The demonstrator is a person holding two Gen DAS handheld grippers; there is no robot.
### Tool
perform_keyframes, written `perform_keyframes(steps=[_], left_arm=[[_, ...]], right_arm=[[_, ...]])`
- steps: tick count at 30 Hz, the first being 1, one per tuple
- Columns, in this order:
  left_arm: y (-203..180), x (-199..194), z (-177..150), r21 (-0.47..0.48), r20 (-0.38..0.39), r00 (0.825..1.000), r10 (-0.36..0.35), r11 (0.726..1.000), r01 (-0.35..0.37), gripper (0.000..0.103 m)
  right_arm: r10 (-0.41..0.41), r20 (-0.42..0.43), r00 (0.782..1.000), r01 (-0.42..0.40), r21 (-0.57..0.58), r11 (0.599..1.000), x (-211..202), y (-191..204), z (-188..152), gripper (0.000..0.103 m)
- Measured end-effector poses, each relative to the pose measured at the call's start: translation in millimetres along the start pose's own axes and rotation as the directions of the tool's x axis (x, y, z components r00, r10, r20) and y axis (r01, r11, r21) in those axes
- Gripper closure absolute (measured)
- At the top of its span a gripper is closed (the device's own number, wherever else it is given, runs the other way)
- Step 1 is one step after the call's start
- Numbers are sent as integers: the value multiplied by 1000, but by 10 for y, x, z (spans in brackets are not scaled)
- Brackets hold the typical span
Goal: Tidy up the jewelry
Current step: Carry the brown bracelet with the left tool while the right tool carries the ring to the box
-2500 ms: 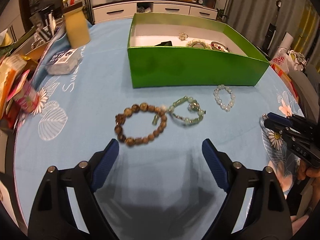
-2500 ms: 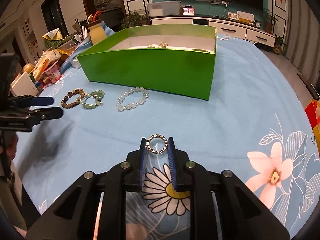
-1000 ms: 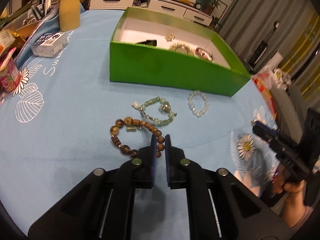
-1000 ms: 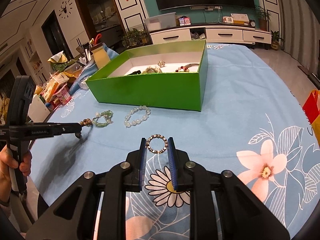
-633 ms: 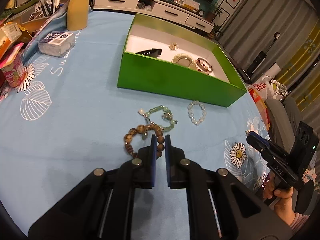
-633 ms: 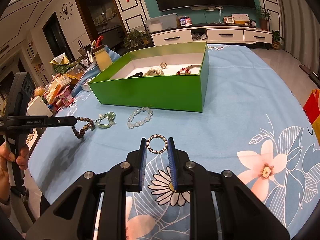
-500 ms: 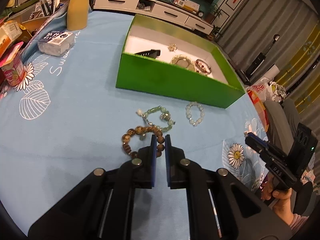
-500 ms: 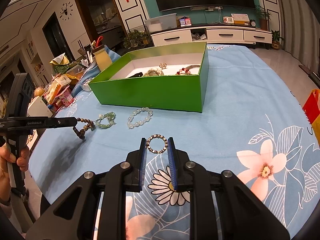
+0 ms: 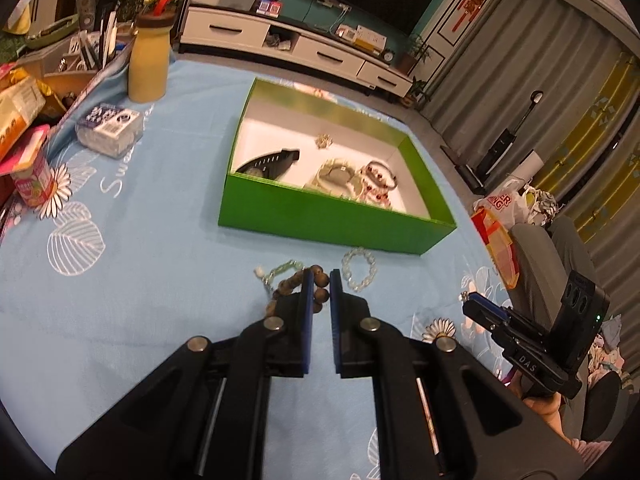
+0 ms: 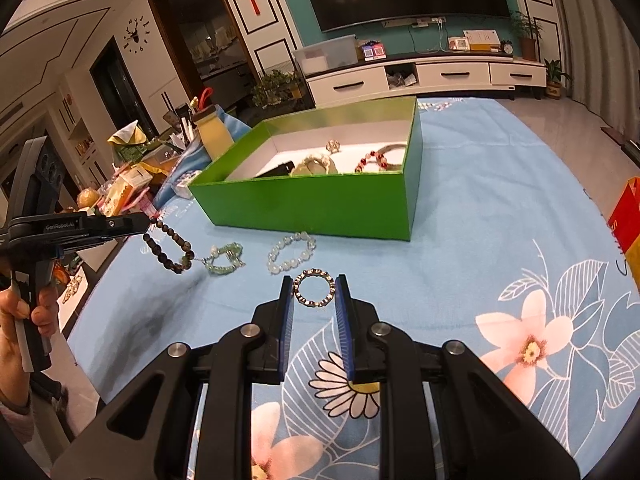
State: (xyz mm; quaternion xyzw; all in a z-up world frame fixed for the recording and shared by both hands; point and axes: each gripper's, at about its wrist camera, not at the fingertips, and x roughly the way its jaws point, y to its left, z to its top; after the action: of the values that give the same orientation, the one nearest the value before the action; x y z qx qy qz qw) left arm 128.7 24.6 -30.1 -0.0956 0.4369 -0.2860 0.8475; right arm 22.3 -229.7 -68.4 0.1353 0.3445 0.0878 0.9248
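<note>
Left claw (image 9: 321,290) pinches a brown bead bracelet (image 10: 168,246), dangling above the worktop (image 10: 480,216). Right claw (image 10: 314,294) grips a studded ring (image 10: 314,288). Green box (image 10: 320,204) at twelve o'clock.

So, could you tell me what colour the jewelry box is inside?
White inside the green box, clearest in the left wrist view.

"DAS" on right tongs (image 9: 476,307), "GenRobot.AI" on left tongs (image 10: 149,222), "Swe" on tablecloth (image 9: 120,216)
</note>
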Motion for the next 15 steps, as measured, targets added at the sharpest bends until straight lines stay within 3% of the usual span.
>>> perform_keyframes(steps=[15], left_arm=[[-292,-6,355,41,49,997,-61,997,59,96]], right_arm=[[22,73,997,-19,-41,999,-117,103,345,82]])
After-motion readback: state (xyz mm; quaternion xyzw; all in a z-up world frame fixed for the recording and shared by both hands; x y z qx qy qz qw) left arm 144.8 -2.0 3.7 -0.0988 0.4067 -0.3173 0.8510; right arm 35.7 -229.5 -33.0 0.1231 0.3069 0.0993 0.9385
